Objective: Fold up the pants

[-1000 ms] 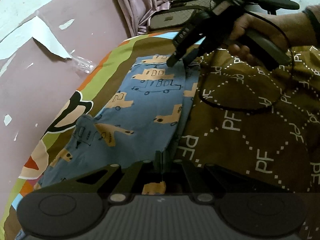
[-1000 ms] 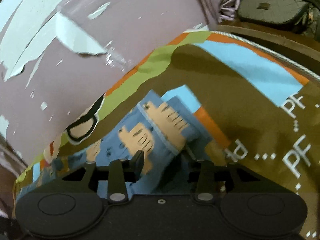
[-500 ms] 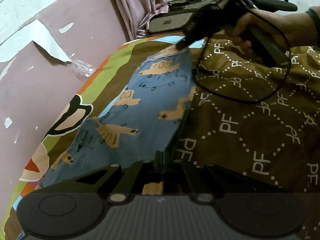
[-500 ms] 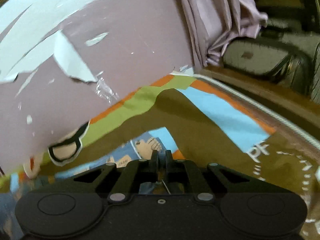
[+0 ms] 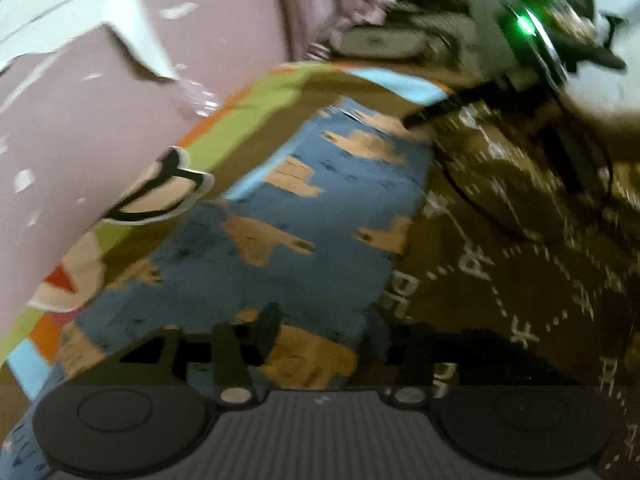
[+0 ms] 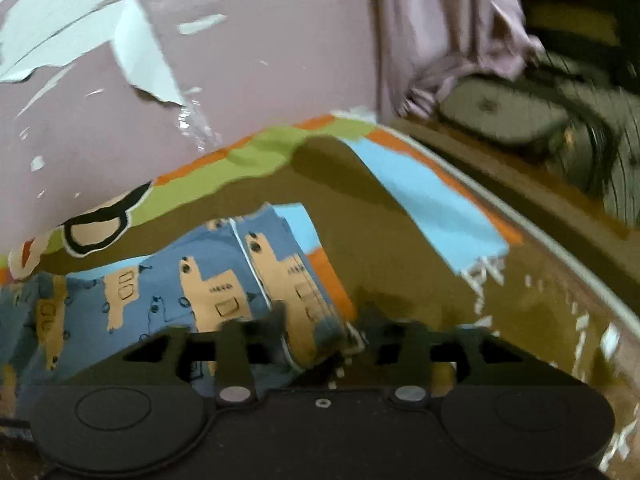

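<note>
The pants point(image 5: 304, 232) are blue with tan vehicle prints and lie stretched out on a brown patterned bedsheet point(image 5: 520, 248). My left gripper point(image 5: 320, 332) is open over their near end, the fabric lying between its fingers. In the left wrist view the right gripper point(image 5: 416, 120) is at the far end of the pants, blurred. In the right wrist view the right gripper point(image 6: 320, 320) is open over the pants' hem point(image 6: 288, 276), with the cloth lying loose between the fingers.
A pink wall with peeling paint point(image 5: 100, 92) runs along the left of the bed. The bed's striped colourful edge point(image 6: 248, 156) lies beside the pants. A pink curtain point(image 6: 440, 32) and a grey bag point(image 6: 504, 116) are beyond the bed's far end.
Both grippers have opened and let go of the pants. The pants now lie flat and stretched. Both views are blurred by motion.
</note>
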Motion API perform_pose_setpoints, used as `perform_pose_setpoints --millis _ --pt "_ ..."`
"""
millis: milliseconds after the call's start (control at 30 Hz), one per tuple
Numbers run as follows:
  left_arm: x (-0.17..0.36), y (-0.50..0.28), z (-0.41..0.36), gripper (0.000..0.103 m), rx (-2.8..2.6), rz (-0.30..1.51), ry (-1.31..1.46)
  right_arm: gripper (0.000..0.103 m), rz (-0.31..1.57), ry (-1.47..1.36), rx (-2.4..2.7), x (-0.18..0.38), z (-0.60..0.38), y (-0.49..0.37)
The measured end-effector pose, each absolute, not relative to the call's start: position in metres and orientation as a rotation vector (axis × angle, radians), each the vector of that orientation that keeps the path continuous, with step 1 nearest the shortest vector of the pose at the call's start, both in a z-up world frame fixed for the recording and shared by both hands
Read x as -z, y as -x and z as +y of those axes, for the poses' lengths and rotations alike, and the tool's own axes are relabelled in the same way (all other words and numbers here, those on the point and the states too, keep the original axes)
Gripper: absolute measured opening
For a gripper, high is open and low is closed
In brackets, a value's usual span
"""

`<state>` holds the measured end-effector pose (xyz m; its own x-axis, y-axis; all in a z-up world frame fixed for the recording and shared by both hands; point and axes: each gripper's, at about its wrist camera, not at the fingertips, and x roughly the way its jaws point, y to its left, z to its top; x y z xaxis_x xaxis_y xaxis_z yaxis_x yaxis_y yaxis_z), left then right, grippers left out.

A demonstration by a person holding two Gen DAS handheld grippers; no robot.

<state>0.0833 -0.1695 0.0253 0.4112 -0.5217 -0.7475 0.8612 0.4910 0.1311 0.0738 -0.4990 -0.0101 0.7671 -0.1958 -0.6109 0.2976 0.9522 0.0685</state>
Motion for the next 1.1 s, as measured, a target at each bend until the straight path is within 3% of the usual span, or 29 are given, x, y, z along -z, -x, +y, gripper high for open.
perform_pose_setpoints --millis 33,100,167,333,433,600,700,733,867,900,967,1100 --pt "-0.032 -0.088 -0.161 0.063 0.902 0.691 -0.539 0.065 0.628 -0.113 0.231 0.005 -0.494 -0.077" --pt "-0.044 -0.099 -0.145 0.071 0.831 0.666 -0.526 0.084 0.601 -0.049 0.147 -0.004 -0.484 -0.086" --pt "-0.052 -0.113 -0.126 0.073 0.739 0.646 -0.534 0.088 0.596 -0.002 0.029 -0.011 -0.472 -0.1" --pt "-0.056 -0.168 -0.088 0.07 0.522 0.646 -0.512 0.086 0.601 0.062 -0.176 -0.014 -0.431 -0.137" --pt "-0.044 -0.214 -0.083 0.06 0.514 0.781 -0.441 0.083 0.651 0.085 -0.347 -0.012 -0.404 -0.165" --pt "-0.025 -0.268 -0.086 0.053 0.567 1.006 -0.364 0.08 0.737 0.169 -0.587 -0.01 -0.354 -0.212" --pt "-0.02 -0.278 -0.084 0.027 0.549 1.039 -0.329 0.073 0.775 0.205 -0.624 -0.003 -0.337 -0.228" --pt "-0.018 -0.28 -0.085 0.01 0.535 1.053 -0.336 0.07 0.789 0.206 -0.628 -0.001 -0.334 -0.233" --pt "-0.023 -0.272 -0.083 0.004 0.496 1.018 -0.329 0.025 0.809 0.218 -0.614 0.009 -0.331 -0.235" --pt "-0.026 -0.268 -0.083 0.004 0.483 0.996 -0.342 0.025 0.807 0.216 -0.614 0.01 -0.331 -0.234" --pt "-0.034 -0.256 -0.083 0.003 0.44 0.933 -0.381 0.025 0.778 0.229 -0.584 0.011 -0.331 -0.228" --pt "-0.024 -0.242 -0.099 0.004 0.385 0.895 -0.498 0.053 0.755 0.264 -0.488 0.021 -0.327 -0.225"
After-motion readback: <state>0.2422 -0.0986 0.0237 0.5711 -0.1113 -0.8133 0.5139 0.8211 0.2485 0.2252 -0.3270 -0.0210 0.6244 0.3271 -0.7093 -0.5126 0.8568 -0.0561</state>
